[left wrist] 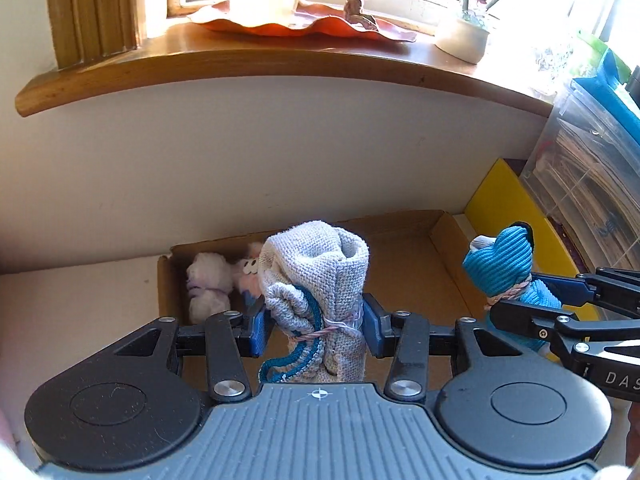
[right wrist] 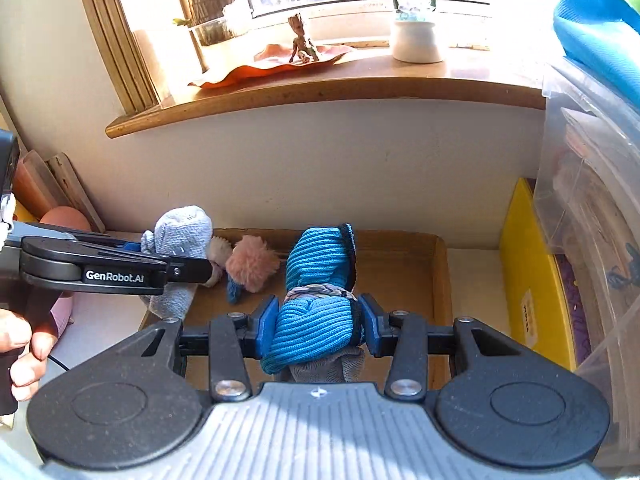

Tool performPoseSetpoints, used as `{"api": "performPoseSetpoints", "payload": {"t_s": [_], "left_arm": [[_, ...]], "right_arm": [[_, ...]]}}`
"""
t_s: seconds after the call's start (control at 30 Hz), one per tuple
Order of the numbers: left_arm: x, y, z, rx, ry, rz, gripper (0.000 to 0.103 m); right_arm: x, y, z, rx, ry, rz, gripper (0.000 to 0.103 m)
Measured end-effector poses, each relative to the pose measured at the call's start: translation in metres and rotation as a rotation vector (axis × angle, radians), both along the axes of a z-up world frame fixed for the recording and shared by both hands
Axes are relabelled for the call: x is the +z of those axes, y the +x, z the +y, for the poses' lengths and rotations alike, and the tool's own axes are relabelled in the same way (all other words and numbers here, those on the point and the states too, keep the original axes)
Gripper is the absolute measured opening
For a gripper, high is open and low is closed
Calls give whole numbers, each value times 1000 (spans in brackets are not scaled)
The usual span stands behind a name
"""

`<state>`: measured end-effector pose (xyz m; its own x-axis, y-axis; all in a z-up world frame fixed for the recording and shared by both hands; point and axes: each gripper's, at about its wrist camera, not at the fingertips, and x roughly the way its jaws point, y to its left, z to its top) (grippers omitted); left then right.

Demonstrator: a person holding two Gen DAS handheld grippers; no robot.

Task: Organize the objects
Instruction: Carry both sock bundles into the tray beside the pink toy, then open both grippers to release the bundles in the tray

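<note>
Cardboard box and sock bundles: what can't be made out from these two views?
- Cardboard box: near part hidden in both wrist views by the gripper bodies.
- Grey sock bundle: lower end hidden in the left wrist view by the left gripper.
- Blue sock bundle: underside hidden in the right wrist view by the right gripper.
- Fluffy bundles: partly hidden in both views.

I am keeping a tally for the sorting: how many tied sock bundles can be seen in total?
4. The grey bundle is in the left tongs, the blue bundle in the right tongs. The white bundle and the pink bundle lie in the cardboard box. Others may be hidden.
</note>
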<state>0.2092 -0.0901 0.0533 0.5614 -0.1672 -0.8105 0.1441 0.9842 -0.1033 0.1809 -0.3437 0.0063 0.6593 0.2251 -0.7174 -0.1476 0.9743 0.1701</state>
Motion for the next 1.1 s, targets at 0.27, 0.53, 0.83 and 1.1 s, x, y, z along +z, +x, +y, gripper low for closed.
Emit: {"api": "performPoseSetpoints", "payload": {"t_s": [0.27,0.53,0.83,1.1], "left_arm": [[-51,62,-29,-37,8,73,52],[-101,93,-24,-47,71,145,52],[-115,114,-7,-10,28,190,51],[-106,113,21,45,-126,167,67]], "right_arm": [[-36,50,-6,-14,-44,43,40],[-83,88,-4,22,-63,141,40],[-99,97,4,98,-80,170,40],[-100,83,2,108,-73,158,40]]}}
